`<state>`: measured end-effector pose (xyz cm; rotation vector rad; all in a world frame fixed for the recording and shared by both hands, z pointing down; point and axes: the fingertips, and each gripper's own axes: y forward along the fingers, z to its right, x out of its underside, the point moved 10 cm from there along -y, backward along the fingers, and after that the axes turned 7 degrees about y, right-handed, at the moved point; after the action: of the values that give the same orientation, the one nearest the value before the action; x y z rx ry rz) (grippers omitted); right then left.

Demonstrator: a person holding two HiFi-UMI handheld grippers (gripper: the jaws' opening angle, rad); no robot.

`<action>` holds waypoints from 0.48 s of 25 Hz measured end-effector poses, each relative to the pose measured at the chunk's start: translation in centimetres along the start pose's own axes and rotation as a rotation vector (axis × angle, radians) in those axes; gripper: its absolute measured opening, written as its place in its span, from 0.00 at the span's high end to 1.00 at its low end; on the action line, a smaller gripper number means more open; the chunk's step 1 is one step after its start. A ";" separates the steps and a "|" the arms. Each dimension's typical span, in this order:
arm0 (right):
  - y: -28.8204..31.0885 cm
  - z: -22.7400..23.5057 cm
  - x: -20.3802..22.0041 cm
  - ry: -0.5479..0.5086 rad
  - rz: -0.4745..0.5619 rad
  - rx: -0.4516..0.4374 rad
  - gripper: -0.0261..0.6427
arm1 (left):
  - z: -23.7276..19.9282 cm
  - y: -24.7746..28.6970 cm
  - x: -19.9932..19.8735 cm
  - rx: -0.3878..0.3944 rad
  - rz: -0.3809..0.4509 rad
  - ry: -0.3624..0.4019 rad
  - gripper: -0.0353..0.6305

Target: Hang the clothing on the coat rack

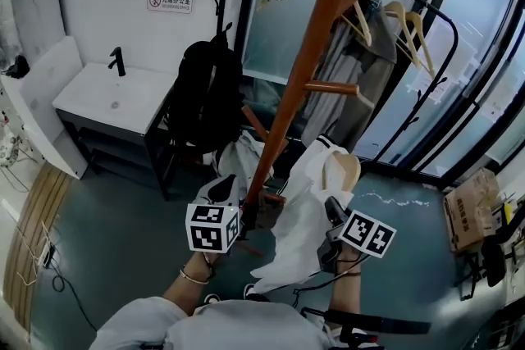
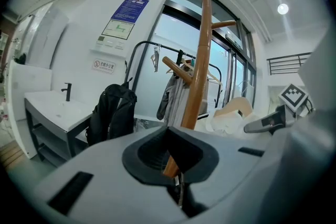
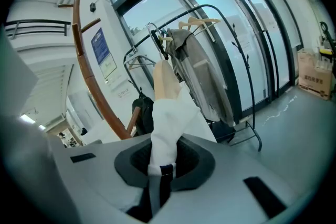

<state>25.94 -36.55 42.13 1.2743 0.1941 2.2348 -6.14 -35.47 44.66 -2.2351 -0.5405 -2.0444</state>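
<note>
Left tongs (image 2: pixel 176 176): closed around the lower stretch of the coat rack's pole, which runs down into the gap between my jaws.
Right tongs (image 3: pixel 160 168): pinching a bunched fold of the white shirt, with the cloth rising out of the jaws.
White shirt (image 1: pixel 299 217): off the rack, draped on a pale wooden hanger (image 1: pixel 340 170). It hangs just to the right of the pole, between my two marker cubes and slightly ahead of them.
Coat rack (image 1: pixel 303 70): an orange-brown wooden pole that leans across the head view, with short pegs sticking out. The peg (image 1: pixel 332 88) above the shirt is bare.
Black backpack (image 1: pixel 205 90): hanging left of the pole, beyond my left tongs.
Garment rail (image 1: pixel 246 4): a black tube frame behind the rack, against the glass wall. It carries a grey coat (image 1: pixel 361 70) and a few spare hangers.
Sink bench (image 1: pixel 115 98): white, with a black tap, at the far left.
Cardboard box (image 1: pixel 469 209): on the floor at the right, well apart from the rack.
</note>
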 end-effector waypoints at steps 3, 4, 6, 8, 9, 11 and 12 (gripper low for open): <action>1.2 0.4 -1.4 -0.018 -0.028 -0.041 0.89 | 0.6 0.5 -0.5 -0.032 0.007 0.001 0.93; 1.6 0.4 -1.9 -0.027 -0.035 -0.055 0.89 | 0.7 0.6 -0.8 -0.044 0.012 0.006 0.93; 2.4 0.4 -2.9 -0.051 -0.051 -0.081 0.89 | 0.8 0.7 -1.4 -0.077 0.022 0.010 0.93; 2.9 0.5 -3.8 -0.074 -0.068 -0.103 0.89 | 0.8 0.7 -1.8 -0.108 0.026 0.005 0.93; 3.0 0.5 -4.3 -0.083 -0.073 -0.114 0.89 | 0.9 0.8 -2.0 -0.119 0.025 0.004 0.93; 3.4 0.3 -5.3 -0.100 -0.077 -0.137 0.89 | 1.2 1.0 -2.6 -0.129 0.028 0.014 0.93; 3.6 0.2 -5.8 -0.106 -0.078 -0.149 0.89 | 1.4 1.1 -2.9 -0.129 0.033 0.023 0.93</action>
<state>27.01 -42.64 39.22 1.2783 0.0352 2.0688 -4.69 -36.72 41.87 -2.2699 -0.3771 -2.1438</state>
